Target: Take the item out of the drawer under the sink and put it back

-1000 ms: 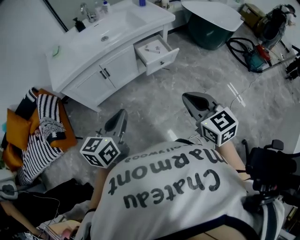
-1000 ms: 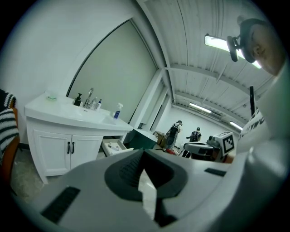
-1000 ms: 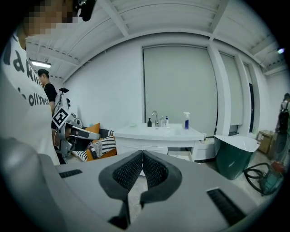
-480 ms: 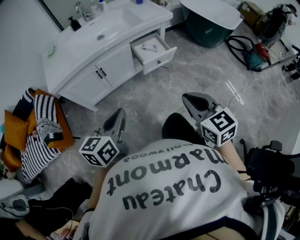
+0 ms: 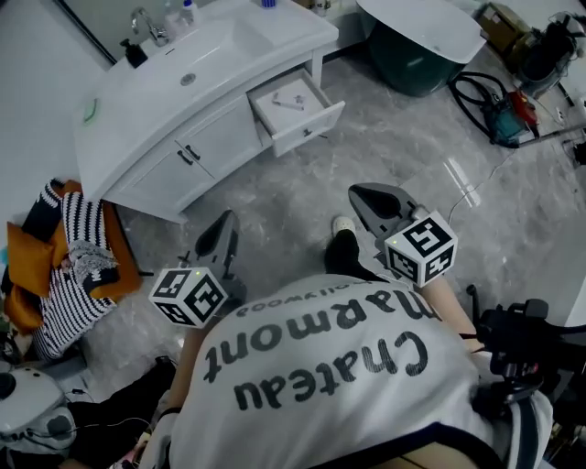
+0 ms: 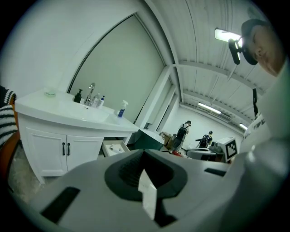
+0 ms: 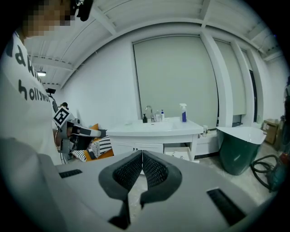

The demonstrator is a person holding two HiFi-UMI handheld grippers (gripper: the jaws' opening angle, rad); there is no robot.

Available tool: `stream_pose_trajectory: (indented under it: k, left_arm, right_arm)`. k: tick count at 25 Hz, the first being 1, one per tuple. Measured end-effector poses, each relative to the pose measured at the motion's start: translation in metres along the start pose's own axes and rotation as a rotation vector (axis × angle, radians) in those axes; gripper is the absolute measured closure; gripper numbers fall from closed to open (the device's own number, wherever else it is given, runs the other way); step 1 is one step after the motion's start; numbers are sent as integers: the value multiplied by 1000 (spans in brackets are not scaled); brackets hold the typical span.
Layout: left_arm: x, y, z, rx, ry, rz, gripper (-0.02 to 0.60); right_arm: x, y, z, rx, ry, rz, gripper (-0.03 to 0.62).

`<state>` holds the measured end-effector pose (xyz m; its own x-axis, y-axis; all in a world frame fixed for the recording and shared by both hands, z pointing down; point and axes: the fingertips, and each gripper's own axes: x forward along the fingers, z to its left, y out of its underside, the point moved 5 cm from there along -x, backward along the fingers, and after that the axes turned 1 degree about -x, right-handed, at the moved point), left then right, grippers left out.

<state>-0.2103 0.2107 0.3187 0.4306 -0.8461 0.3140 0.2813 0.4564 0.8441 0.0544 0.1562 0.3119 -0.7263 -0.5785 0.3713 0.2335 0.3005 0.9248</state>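
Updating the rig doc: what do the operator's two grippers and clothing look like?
The left gripper and right gripper are grey moulded shells, tapering to jaws lined with dark cross-hatched pads. Each carries a white cube with black square markers: the left cube and the right cube. The person wears a white T-shirt with dark lettering.

In the head view, the pale item (image 5: 291, 99) in the open drawer (image 5: 302, 114) is showing too small to identify. The top edge is cutting off the bottles (image 5: 187, 11) at the worktop's (image 5: 156, 92) back edge, and the tub (image 5: 417, 27). The person's shirt (image 5: 339, 376) is hiding most of both arms. In the left gripper view, the left gripper (image 5: 226, 220) is covering most of the drawer.
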Motion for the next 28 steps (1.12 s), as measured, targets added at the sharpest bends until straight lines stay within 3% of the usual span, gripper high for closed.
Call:
stream_pose_trajectory:
  k: [6, 11, 16, 21, 28]
  left_arm:
    - [74, -26, -5, -19, -29, -34, 572]
    - [155, -58, -9, -48, -64, -47, 572]
    - [176, -61, -17, -38, -80, -75, 572]
    - [227, -71, -24, -57, -126, -86, 572]
    - [263, -70, -28, -92, -158, -103, 572]
  right_arm:
    - [28, -23, -79, -22, -21, -6, 582]
    - [56, -43, -171, -14, -39, 8, 582]
    - [65, -50, -201, -18, -58, -10, 582]
    - [84, -54, -260, -21, -102, -7, 582]
    - [94, -50, -298, -29, -133, 8, 582]
